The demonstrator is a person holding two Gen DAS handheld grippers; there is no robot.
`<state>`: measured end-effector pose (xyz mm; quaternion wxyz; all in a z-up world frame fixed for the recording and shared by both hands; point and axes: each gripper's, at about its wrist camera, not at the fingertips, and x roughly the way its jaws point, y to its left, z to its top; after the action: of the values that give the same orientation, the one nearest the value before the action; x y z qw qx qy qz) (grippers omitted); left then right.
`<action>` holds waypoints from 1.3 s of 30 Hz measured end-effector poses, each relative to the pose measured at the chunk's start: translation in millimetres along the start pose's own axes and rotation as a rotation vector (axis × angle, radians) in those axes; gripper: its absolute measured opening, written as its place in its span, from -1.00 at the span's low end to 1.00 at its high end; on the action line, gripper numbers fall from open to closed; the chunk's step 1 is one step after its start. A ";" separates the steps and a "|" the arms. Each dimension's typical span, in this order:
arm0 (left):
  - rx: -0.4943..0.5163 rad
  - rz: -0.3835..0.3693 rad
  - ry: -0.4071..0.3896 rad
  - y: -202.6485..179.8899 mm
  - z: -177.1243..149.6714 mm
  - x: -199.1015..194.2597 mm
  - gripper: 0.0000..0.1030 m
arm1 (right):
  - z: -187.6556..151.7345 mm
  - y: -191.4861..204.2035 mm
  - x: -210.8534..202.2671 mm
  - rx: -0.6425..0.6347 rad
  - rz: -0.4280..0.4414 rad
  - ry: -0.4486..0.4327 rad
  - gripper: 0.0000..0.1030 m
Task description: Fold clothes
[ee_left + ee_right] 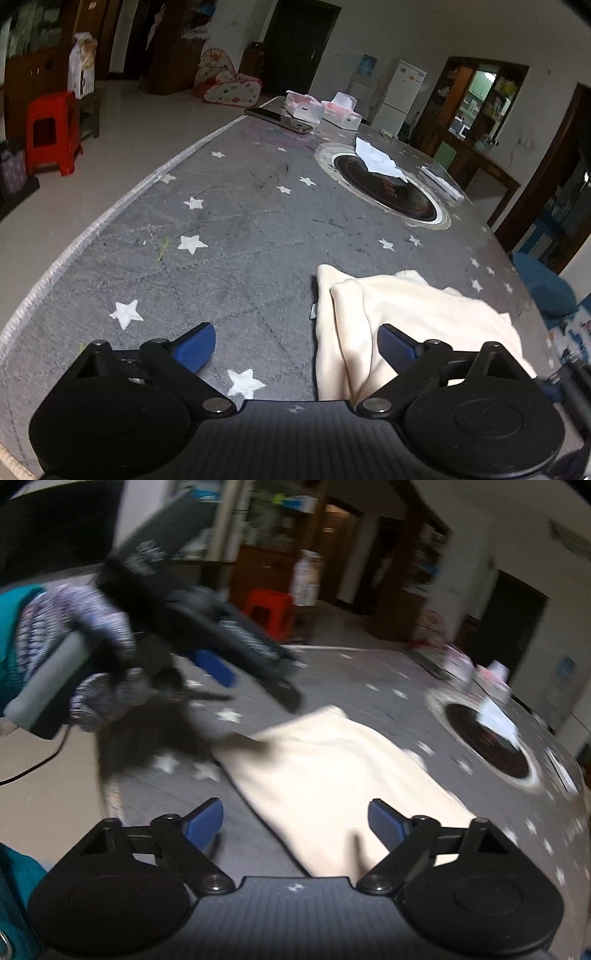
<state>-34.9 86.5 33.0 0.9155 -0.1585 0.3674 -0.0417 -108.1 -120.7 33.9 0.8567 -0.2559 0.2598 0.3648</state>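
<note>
A cream garment (406, 314) lies bunched on the grey star-print table cover (229, 229), near the front right. My left gripper (297, 345) hovers open over the garment's left edge; its right blue finger (395, 345) is above the cloth and its left finger above bare cover. In the blurred right wrist view the same garment (325, 768) spreads ahead. My right gripper (295, 819) is open above the garment's near end, pads not pressing on it. A patterned gloved hand (99, 653) holds the left gripper at upper left, one blue pad (216, 668) showing.
A round black hob (388, 188) set in the table carries crumpled white paper (376, 160). Two tissue boxes (303, 107) and a dark flat device (280, 120) sit at the far end. The table's left edge (110, 218) drops to the floor, where a red stool (53, 133) stands.
</note>
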 end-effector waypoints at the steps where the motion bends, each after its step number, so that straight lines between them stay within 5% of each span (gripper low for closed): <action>1: -0.009 -0.007 0.004 1.2 0.0 0.4 0.68 | 3.3 4.9 4.0 -0.016 0.011 0.003 0.51; 3: -0.024 -0.021 0.011 3.4 -0.2 1.2 0.58 | 9.8 14.7 12.1 -0.048 0.033 0.010 0.27; 7: -0.052 -0.056 0.027 7.4 -1.2 2.3 0.49 | 19.6 30.1 27.7 -0.104 0.047 0.023 0.10; 10: -0.084 -0.077 0.040 11.2 -1.0 3.5 0.49 | 20.8 36.5 40.4 -0.133 0.036 0.047 -0.31; 15: -0.170 -0.125 0.060 19.7 0.1 4.9 0.55 | 26.6 21.2 35.2 -0.043 0.034 0.025 -0.80; 21: -0.284 -0.210 0.099 17.4 0.9 13.0 0.62 | 31.7 -9.6 13.0 0.113 0.056 -0.036 -0.93; 28: -0.393 -0.248 0.128 14.0 2.0 23.5 0.61 | 32.6 -20.1 0.4 0.120 0.055 -0.049 -0.94; 32: -0.367 -0.207 0.099 17.3 5.9 14.0 0.62 | 25.3 -1.3 9.0 0.046 0.087 -0.020 -0.33; 39: -0.391 -0.188 0.106 28.2 2.0 13.7 0.63 | 24.5 28.4 36.0 -0.076 0.081 0.013 -0.14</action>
<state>-24.8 111.1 16.3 0.8388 -0.3642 0.3997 -0.0630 -101.8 -70.5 22.1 0.8293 -0.2800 0.2611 0.4071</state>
